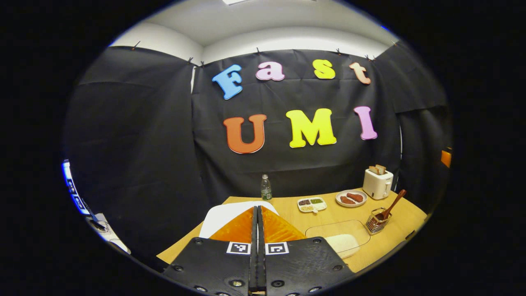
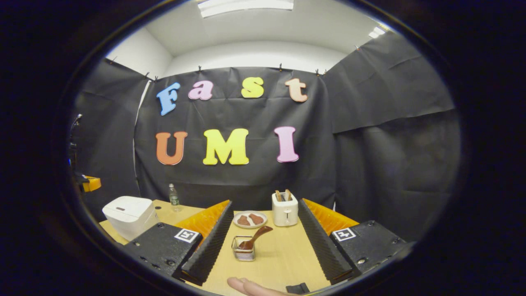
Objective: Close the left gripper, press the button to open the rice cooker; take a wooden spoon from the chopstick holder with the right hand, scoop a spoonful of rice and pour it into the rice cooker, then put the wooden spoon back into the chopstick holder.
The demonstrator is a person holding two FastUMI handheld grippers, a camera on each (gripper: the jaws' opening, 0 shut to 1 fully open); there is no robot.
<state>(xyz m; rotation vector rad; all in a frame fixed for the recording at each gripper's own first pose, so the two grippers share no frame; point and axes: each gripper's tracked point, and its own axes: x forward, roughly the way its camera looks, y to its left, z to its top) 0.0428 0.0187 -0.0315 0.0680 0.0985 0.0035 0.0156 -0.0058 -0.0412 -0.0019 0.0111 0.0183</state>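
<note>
My left gripper [image 1: 258,210] is shut with nothing between its fingers, which point at the white rice cooker [image 1: 224,217] just behind them. The cooker [image 2: 129,214] stands at the table's left with its lid down. A wire chopstick holder [image 1: 376,223] holds a wooden spoon [image 1: 393,204] that leans to the right. A clear tray of white rice [image 1: 343,242] lies in front of the holder. My right gripper [image 2: 265,232] is open, and the holder [image 2: 243,249] with the spoon [image 2: 257,237] stands on the table between its fingers, a little ahead of them.
At the back of the wooden table [image 2: 283,255] stand a white toaster [image 2: 284,210] with bread, a plate of brown food [image 2: 250,219], a divided dish [image 1: 311,204] and a water bottle [image 1: 266,188]. A person's fingertip [image 2: 246,285] shows at the bottom edge.
</note>
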